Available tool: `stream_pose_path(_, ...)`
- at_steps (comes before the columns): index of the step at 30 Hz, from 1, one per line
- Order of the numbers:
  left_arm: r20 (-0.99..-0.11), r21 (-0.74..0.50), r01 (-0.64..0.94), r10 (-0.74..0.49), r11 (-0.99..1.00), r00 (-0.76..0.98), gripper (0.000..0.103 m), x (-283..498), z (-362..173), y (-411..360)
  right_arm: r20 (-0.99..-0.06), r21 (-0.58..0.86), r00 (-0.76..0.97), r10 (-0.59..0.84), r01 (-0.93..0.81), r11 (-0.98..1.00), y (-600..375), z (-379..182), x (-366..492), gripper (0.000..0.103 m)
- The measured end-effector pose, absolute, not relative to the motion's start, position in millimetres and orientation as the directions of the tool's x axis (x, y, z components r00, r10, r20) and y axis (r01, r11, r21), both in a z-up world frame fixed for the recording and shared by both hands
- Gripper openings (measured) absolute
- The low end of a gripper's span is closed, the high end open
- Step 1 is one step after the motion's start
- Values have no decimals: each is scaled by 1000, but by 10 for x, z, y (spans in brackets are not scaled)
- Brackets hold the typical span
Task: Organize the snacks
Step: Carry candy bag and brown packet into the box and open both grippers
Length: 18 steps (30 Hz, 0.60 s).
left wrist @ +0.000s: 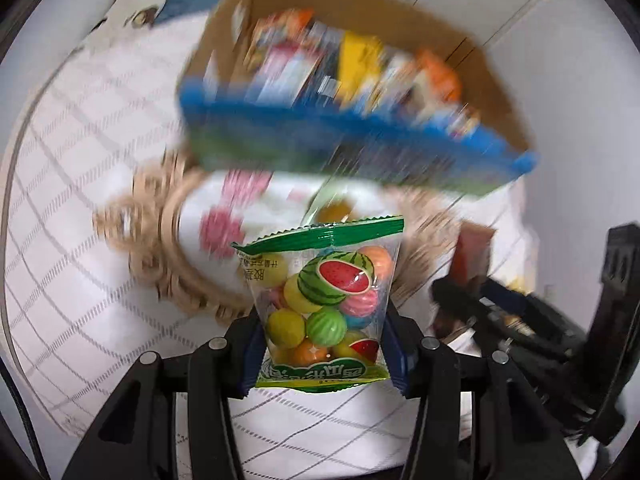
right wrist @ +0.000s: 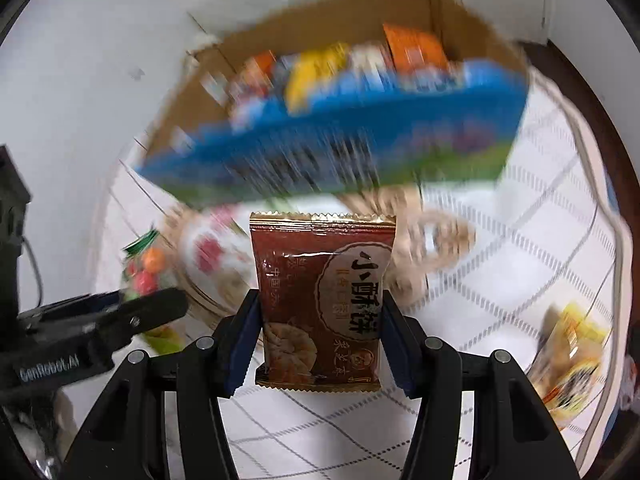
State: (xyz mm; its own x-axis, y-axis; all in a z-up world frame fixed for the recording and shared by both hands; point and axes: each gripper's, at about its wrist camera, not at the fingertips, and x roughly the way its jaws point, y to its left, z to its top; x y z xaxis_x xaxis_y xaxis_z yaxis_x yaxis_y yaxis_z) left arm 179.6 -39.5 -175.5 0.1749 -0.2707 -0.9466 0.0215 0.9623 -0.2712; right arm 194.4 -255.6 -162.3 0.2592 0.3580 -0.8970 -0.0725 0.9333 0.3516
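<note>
My left gripper [left wrist: 324,344] is shut on a clear bag of watermelon gumballs [left wrist: 324,300] and holds it upright above the table. My right gripper [right wrist: 320,336] is shut on a brown pastry packet [right wrist: 322,300], also upright. Ahead of both stands an open cardboard box [left wrist: 460,52] with a blue front [left wrist: 340,136], holding several snack packets; it also shows in the right wrist view [right wrist: 460,20]. In front of the box lies a woven basket [left wrist: 168,248] with white floral contents. The gumball bag also shows at the left of the right wrist view [right wrist: 146,272].
A white checked tablecloth [left wrist: 80,160] covers the table. A yellow snack packet [right wrist: 572,356] lies at the right in the right wrist view. The right gripper shows at the right of the left wrist view [left wrist: 520,320]. White cabinets [left wrist: 520,0] stand behind the box.
</note>
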Motion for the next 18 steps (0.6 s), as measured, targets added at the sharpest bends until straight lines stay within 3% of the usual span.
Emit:
stream_pose_path(4,-922,-322,53,-325,945,211,48,2240,-1357,-302,-855,384,329,401,-119,916,-2587,-1109,2319,59)
stream_pose_path(8,-940,-238,89,-252,967,229,48,2747,-1133,-115,-845,357,371,386,-147,923,-2514,-863,2753,59)
stream_pose_path(11,-962,-179,92,-194,979,194,48,3120,-1216,-73,-858,345,354,372,-137,928,-2388,-933,3127,59)
stream_pose_path(18,-964,-257,47,-260,965,51,48,3477,-1662,-99,-904,323,257,341,-111,940,-2353,-1321,3477,59)
